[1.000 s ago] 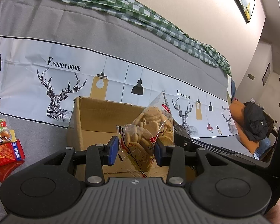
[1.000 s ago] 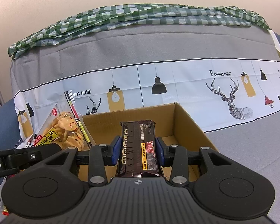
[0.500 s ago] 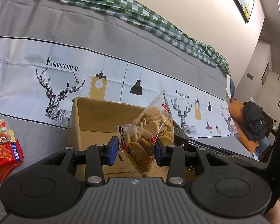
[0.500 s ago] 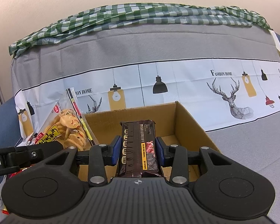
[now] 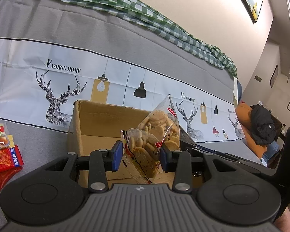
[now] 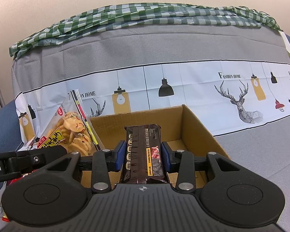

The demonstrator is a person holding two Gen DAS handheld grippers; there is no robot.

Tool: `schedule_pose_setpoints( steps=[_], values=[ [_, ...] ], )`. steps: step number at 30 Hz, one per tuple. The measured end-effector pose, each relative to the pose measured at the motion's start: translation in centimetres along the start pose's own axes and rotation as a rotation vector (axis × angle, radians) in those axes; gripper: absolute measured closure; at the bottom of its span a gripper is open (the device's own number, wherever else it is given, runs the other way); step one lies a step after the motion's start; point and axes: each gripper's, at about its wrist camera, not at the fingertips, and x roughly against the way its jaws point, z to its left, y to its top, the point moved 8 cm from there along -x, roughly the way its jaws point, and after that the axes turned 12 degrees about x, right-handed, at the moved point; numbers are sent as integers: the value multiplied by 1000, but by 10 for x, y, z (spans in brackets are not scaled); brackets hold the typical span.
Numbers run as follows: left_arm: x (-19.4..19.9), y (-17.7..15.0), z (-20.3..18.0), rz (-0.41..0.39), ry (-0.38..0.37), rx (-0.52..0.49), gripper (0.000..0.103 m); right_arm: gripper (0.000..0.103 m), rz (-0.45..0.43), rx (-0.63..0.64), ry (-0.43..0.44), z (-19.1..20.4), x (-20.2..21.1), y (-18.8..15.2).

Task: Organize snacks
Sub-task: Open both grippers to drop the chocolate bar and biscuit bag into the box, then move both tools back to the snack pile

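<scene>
1. Up front in the left wrist view, the left hand-held gripper [image 5: 138, 155] is closed on a clear bag of biscuits [image 5: 152, 140], its blue pads [image 5: 117, 155] pressing the bag's lower part.
2. Held upright, the bag sits over the open cardboard box [image 5: 98, 127], which rests on a grey cloth [image 5: 48, 135] printed with deer and lamps.
3. Left of the box, red and green snack packets [image 5: 3, 154] lie flat on the cloth.
4. Over in the right wrist view, the right hand-held gripper [image 6: 143, 156] clamps a dark brown snack pack [image 6: 144, 154] standing upright between its pads.
5. That pack hangs above the near part of the cardboard box [image 6: 195, 127].
6. Beside the box's left wall is the biscuit bag [image 6: 73, 131], held by the other gripper [image 6: 29, 159].
7. A green checked cloth [image 6: 145, 15] is draped along the top behind.
</scene>
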Motion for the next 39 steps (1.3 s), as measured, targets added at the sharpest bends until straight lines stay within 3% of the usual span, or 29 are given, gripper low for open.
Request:
schedule_pose_setpoints(
  steps=[3,9,16,19,23,29,31,34,39],
  values=[
    [-4,-1,1,33,-4,13,43,61,10,-2,7,1,-1,-1],
    [3,8,9,0,19,13,43,45,19,-17,-7,1,-4,0],
    [31,20,22,-43,16,6,62,45,8,-37,13,18,-4,5],
    [48,31,38,-9,51,-29,68,45,0,-45,41,32,-1,6],
    [72,51,87,44,143,30,78,48,-32,-49,119,66,7,10],
    [110,41,170,11,286,95,82,77,-92,0,333,139,29,13],
    [116,38,195,40,350,144,88,78,-85,13,410,167,33,10],
    [130,54,211,-28,343,186,88,78,-43,36,495,209,35,-1],
    [134,58,236,-22,399,249,88,77,90,127,573,271,20,-26]
  ],
)
